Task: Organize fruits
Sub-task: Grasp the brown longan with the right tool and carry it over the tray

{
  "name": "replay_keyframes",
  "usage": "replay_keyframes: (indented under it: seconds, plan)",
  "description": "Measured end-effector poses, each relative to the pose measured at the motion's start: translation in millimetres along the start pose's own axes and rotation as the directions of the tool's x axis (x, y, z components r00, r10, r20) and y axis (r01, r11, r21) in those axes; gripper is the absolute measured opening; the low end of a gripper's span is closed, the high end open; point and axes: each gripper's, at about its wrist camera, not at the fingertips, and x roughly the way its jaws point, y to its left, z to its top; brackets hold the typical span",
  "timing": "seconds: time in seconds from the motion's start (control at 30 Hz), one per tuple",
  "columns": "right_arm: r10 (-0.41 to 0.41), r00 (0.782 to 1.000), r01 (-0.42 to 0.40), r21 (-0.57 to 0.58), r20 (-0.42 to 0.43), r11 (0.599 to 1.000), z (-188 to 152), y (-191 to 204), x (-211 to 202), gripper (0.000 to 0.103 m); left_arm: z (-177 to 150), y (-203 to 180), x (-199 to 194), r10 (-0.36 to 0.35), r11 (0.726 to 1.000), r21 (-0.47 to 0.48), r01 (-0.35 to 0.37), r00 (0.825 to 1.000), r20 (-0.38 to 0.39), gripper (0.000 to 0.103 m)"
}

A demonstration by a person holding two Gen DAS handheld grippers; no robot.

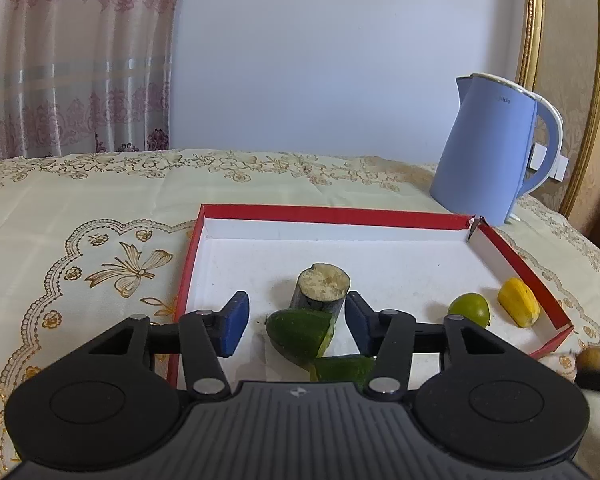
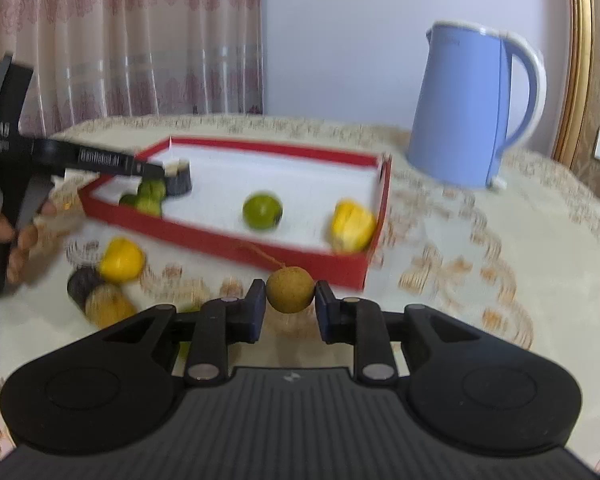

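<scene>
A red box (image 1: 332,215) with a white floor lies on the tablecloth. My left gripper (image 1: 296,322) hangs open over its near left part. Between the blue pads (image 1: 234,322) stand a dark cane stub (image 1: 322,288) and a green fruit wedge (image 1: 300,334); a second green wedge (image 1: 344,366) lies just below. A lime (image 1: 469,308) and a yellow fruit piece (image 1: 518,306) rest near the right wall. My right gripper (image 2: 290,300) is shut on a round brown longan (image 2: 290,289) with a thin stem, in front of the box's near wall (image 2: 260,246).
A blue kettle (image 2: 468,108) stands behind the box at the right. On the cloth left of the right gripper lie a yellow fruit piece (image 2: 122,260) and a dark cane piece (image 2: 96,296). A person's hand (image 2: 4,236) holds the left gripper's handle. Curtain and wall lie beyond.
</scene>
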Motion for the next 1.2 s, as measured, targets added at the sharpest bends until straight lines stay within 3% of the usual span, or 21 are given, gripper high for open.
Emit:
replay_keyframes:
  seconds: [0.5,0.83,1.2]
  plan:
    - [-0.004,0.993,0.004,0.004,0.119,1.0,79.1,-6.6,31.1,0.024,1.0,0.2,-1.6,-0.006,1.0,-0.005,0.006,1.0,0.005,0.053]
    - [-0.016,1.0,0.015,0.062,0.027,0.998,60.5,-14.8,96.2,0.024,1.1,0.6,-1.1,-0.009,1.0,-0.004,0.009,1.0,0.002,0.053]
    - [-0.021,1.0,0.022,0.072,-0.015,0.997,47.4,-16.7,124.7,0.024,0.7,-0.3,0.2,-0.013,1.0,-0.002,0.013,1.0,-0.004,0.053]
